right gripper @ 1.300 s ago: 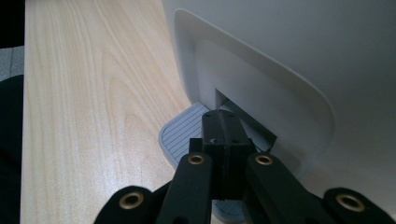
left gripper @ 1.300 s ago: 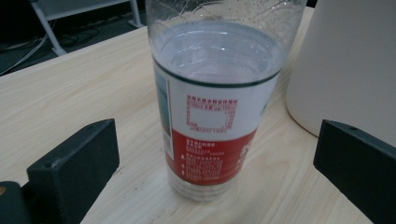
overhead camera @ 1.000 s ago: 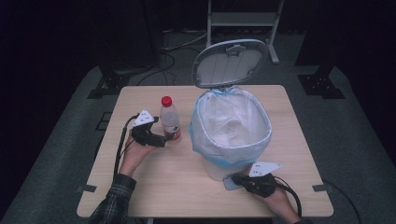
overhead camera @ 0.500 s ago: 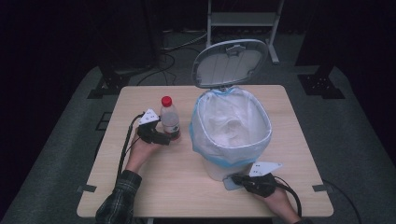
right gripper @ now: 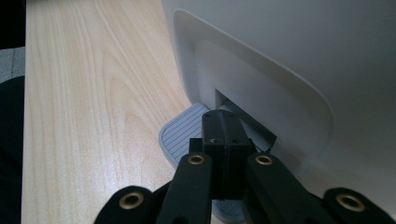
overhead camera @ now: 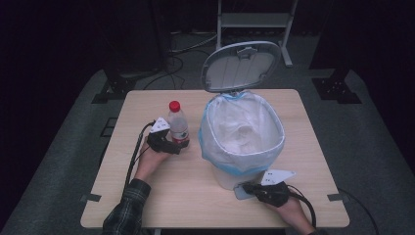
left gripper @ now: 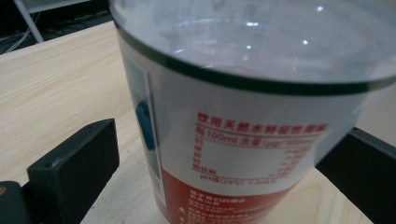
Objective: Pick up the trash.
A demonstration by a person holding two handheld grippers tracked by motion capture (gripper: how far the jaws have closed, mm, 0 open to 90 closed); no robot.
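My left tongs (overhead camera: 172, 145) straddle water bottle (overhead camera: 178, 125), jaws wide at its label, bottle upright on counter (overhead camera: 147, 105), just beside lined pedal bin (overhead camera: 243, 139), lid up. My right tongs (right gripper: 224, 140) pressed together atop grey pedal (right gripper: 180, 135) near front counter edge. Open counter left and front; forearms low.

The person's left gripper (overhead camera: 172, 145) has slid forward across the pale wooden table (overhead camera: 147, 196) and now straddles the clear plastic water bottle with the red cap (overhead camera: 177, 125), a black jaw on either side of its label.
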